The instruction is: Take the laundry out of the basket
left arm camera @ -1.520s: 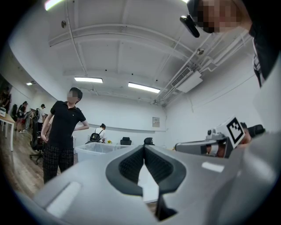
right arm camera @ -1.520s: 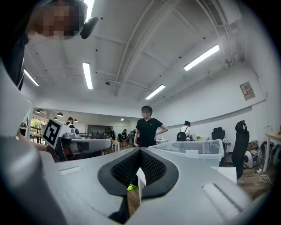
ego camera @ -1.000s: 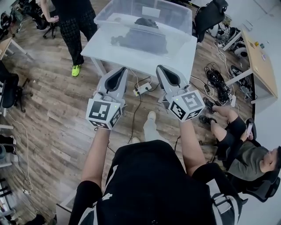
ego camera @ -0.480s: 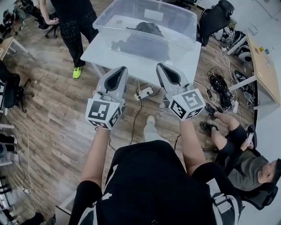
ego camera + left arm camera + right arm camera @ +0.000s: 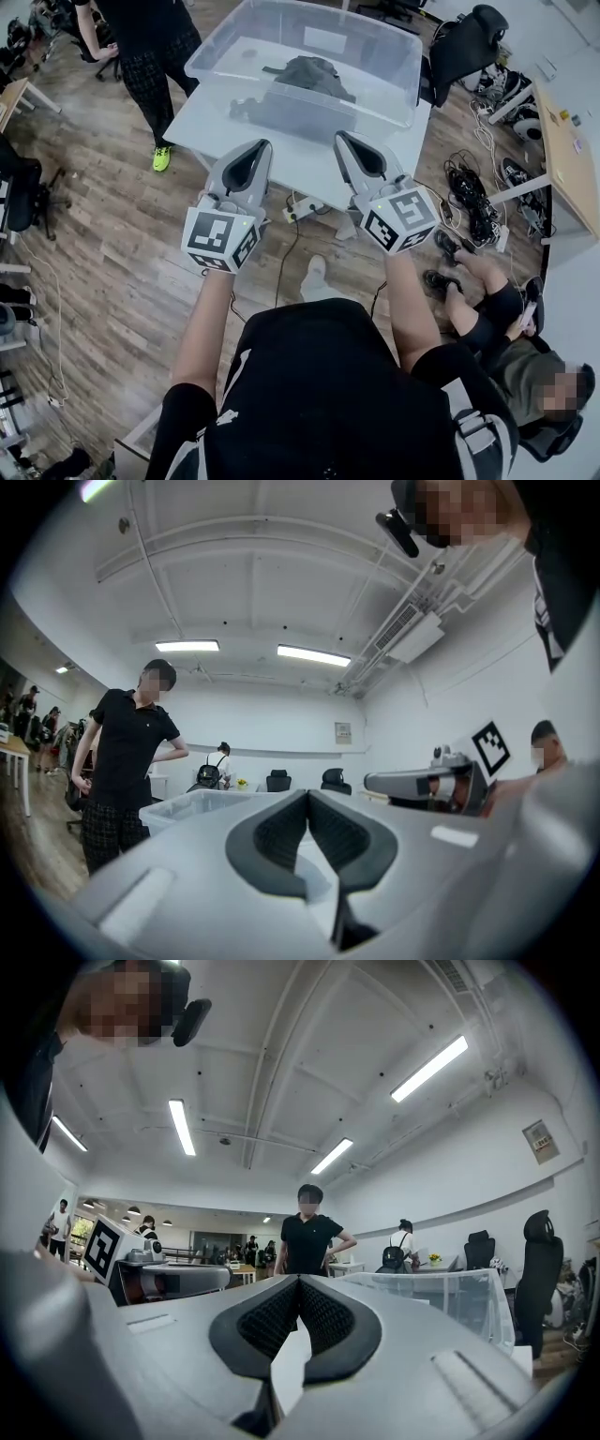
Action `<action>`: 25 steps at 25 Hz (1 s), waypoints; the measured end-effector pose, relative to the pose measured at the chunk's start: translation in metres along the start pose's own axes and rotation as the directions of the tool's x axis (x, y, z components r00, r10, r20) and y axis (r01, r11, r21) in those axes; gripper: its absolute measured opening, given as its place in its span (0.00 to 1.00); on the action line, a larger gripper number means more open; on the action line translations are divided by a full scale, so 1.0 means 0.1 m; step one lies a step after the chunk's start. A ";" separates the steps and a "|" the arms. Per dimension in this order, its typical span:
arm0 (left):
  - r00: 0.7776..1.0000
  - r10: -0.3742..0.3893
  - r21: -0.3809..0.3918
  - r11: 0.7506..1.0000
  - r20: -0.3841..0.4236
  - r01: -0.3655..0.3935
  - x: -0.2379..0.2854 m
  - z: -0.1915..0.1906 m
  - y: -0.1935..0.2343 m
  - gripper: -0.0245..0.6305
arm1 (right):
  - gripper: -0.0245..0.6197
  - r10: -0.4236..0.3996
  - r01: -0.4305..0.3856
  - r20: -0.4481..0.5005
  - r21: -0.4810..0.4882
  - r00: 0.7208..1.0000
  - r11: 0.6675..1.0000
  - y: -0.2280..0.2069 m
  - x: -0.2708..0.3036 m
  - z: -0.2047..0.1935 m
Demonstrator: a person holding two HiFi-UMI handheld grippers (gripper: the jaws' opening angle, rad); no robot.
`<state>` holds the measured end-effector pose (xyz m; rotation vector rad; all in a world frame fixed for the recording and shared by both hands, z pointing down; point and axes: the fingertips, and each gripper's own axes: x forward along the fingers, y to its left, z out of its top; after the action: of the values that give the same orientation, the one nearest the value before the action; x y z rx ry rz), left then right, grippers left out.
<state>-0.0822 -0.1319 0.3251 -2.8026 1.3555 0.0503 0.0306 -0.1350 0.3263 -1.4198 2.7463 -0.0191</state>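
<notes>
Pointing level toward the white table, the left gripper and the right gripper are hovering side by side near its front edge. Each is keeping its jaws pressed together with nothing between them. The clear plastic basket is sitting on the table, and the dark laundry is lying inside it, well apart from both grippers. A person in black is standing to the left of the table.

Laundry in basket on table; 1 person left of table, seemingly seated figure right.
</notes>
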 end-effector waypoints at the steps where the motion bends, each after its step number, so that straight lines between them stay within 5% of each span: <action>1: 1.000 0.003 0.000 1.000 -0.004 -0.003 0.05 -0.01 0.00 0.05 | 0.04 0.004 -0.004 0.001 0.000 1.000 1.000 -0.05 0.02 0.01; 25: 0.998 0.061 0.038 0.997 -0.007 -0.061 1.16 -0.01 -0.12 0.05 | 0.04 0.090 -0.092 0.053 0.027 0.994 0.995 -1.09 0.33 0.09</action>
<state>-0.0009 -0.2156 0.3215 -2.7342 1.4280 0.0144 0.1005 -0.2251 0.3200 -1.2681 2.7533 -0.0186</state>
